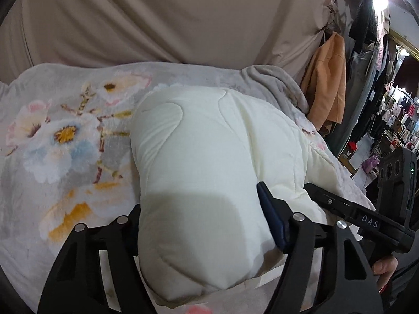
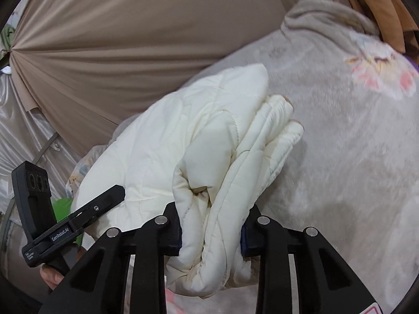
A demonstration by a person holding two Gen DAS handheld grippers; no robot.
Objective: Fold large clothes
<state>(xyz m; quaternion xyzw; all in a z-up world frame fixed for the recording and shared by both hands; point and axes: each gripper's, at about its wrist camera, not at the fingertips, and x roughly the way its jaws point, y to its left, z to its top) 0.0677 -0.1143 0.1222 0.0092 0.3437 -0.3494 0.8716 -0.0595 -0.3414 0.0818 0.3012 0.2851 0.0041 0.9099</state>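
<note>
A cream quilted padded garment (image 1: 204, 157) lies bunched and partly folded on a grey floral blanket (image 1: 65, 136). My left gripper (image 1: 201, 217) is shut on a thick fold of its near end, one blue pad (image 1: 269, 217) pressed into its side. My right gripper (image 2: 210, 225) is shut on the garment (image 2: 199, 136), gripping several stacked quilted layers, with the folded edges fanning out to the right. The right gripper also shows in the left wrist view (image 1: 358, 214), touching the garment's right side. The left gripper shows in the right wrist view (image 2: 86, 214).
The floral blanket (image 2: 353, 144) covers the work surface. Beige draped fabric (image 1: 170, 18) hangs behind it. An orange garment (image 1: 327, 83) and racks of clothes (image 1: 392, 120) stand at the right. A hand (image 1: 385, 267) holds the right gripper's handle.
</note>
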